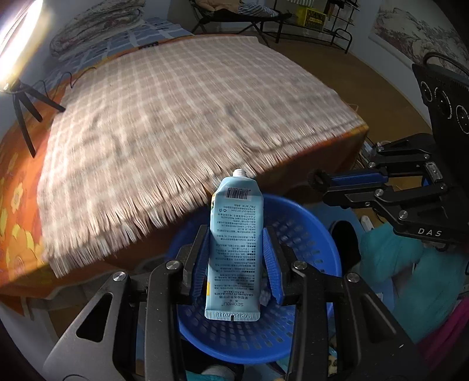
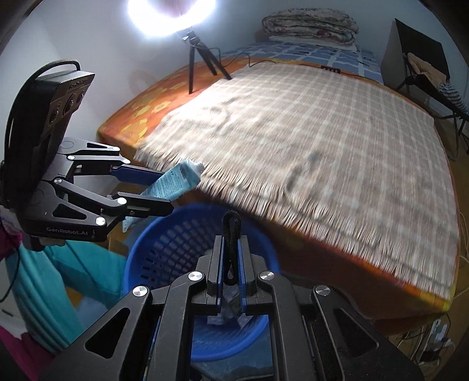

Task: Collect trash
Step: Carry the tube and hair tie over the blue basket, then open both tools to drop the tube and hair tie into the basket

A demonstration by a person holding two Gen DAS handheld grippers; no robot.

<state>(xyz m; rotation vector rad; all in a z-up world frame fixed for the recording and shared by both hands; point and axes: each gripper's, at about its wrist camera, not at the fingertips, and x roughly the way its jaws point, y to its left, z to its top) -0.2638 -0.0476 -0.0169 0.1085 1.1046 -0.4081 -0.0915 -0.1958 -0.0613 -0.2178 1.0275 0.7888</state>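
Fingers (image 1: 202, 258) clamp a flat blue tube (image 1: 234, 246); right fingers (image 2: 217, 263) pinch a fuzzy, possibly fabric, black loop (image 2: 231, 237).

- 1 blue basket (image 1: 316, 234)
- 1 hand cream tube (image 1: 234, 249)
- 1 black loop strap (image 2: 231, 249)
- 2 grippers: left gripper (image 1: 236, 258), right gripper (image 2: 231, 263)
- 1 checked blanket (image 2: 307, 146)
- 1 ring light (image 2: 173, 14) on 1 tripod (image 2: 202, 58)
- 1 folded quilt (image 2: 310, 26)

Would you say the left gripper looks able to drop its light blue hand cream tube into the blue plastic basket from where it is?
Probably yes: the left gripper holds the light blue hand cream tube over the blue plastic basket, with nothing between them.
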